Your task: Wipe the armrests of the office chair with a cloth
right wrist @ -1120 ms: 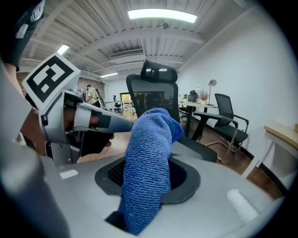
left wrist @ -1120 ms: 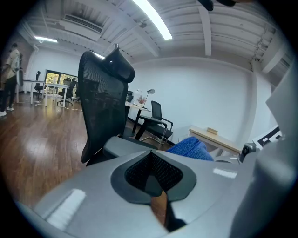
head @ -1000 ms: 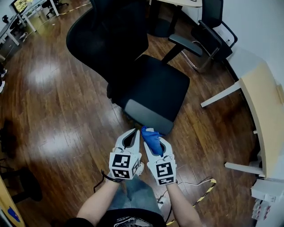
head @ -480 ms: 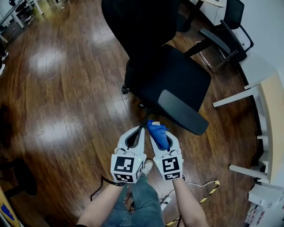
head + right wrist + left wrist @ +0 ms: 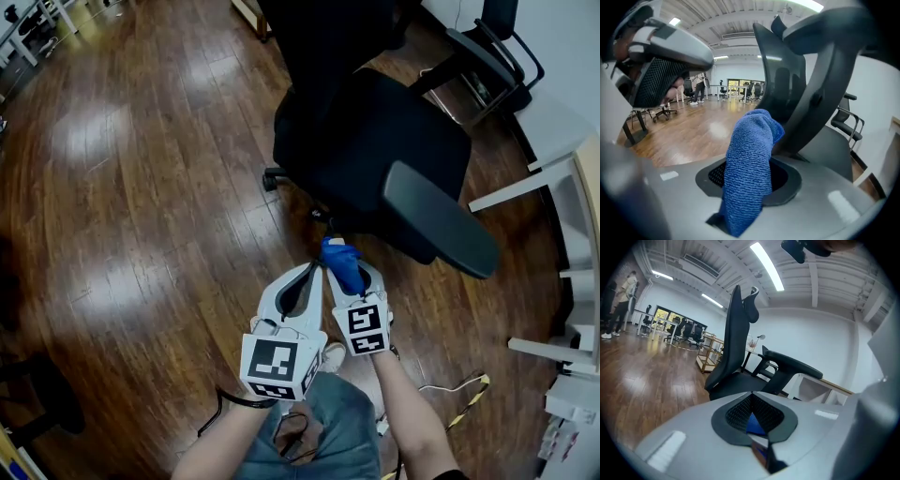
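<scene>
- The right tool point(image 5: 352, 279) is clenched on the blue cloth point(image 5: 339, 255). The cloth stands up out of its jaws in a thick fold and hangs over its front.
- The left tool point(image 5: 309, 274) is clenched too, with nothing held in it. It rides just beside the right tool, on its left.
- I judge that the step in hand is the approach: the cloth does not touch the office chair point(image 5: 375, 131) yet, so I think no wiping is under way.
- The near armrest point(image 5: 439, 218) lies ahead of the right tool and a little to its right, higher than the jaws. In the right gripper view its post rises just behind the cloth.
- The next move, as I judge it, calls for lifting the right tool and bringing it forward and to the right. Then I lay the fold of cloth flat on top of the pad and draw it along the length.
- The far armrest point(image 5: 472, 52) is well beyond, across the seat. I must go around the chair or turn it to reach that one.
- In the way: the chair stands on casters point(image 5: 272, 176), so it may roll or swivel when I press. The empty left tool could steady it.
- To the right of the tools are a tabletop leg point(image 5: 516, 186) and a second chair point(image 5: 514, 33). A cable point(image 5: 441, 386) lies on the wooden floor point(image 5: 141, 187) behind the right tool, near my feet.
</scene>
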Motion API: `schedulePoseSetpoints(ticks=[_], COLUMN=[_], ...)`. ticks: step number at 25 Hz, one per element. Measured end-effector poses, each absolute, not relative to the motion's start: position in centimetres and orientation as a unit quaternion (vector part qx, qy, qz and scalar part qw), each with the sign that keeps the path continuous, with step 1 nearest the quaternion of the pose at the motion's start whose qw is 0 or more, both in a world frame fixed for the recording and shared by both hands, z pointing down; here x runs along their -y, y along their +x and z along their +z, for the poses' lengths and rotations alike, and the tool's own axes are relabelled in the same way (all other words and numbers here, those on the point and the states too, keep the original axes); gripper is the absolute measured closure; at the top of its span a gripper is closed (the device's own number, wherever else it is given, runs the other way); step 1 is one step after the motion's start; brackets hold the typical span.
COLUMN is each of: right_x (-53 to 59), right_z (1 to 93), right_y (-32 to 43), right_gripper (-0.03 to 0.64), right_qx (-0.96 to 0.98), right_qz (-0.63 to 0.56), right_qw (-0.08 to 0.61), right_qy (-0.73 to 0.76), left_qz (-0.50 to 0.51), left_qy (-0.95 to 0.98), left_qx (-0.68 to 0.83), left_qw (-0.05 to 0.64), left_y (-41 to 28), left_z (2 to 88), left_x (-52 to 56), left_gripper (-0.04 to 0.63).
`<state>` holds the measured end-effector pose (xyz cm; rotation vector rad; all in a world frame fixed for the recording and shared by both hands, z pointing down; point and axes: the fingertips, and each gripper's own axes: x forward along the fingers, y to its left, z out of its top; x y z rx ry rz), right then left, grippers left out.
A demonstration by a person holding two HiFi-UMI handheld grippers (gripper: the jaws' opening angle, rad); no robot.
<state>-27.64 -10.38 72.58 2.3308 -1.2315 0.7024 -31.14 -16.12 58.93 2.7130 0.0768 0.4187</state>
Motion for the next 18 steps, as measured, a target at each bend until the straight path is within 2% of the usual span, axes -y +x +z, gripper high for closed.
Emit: schedulePoseSetpoints(ticks=[11,18], right_x=[10.3,9.2], right_z=[79.9,76.9], right_y=[-23.6,-22.6], right_gripper=[0.477,0.477], right_qx=[0.434,0.431], right_qz=[0.245,0.216], right_qw=[0.244,0.265], right_qy=[0.832,0.835], left_qz=[0.126,0.137], left_qy=[0.974,0.973], left_qx=[-0.061,-0.057], left_qw=[0.177,0.175], left_y=[-30.6,-30.9], left_z=[63.3,63.7], left_x=[13.9,13.8], left_gripper=[0.592,0.592])
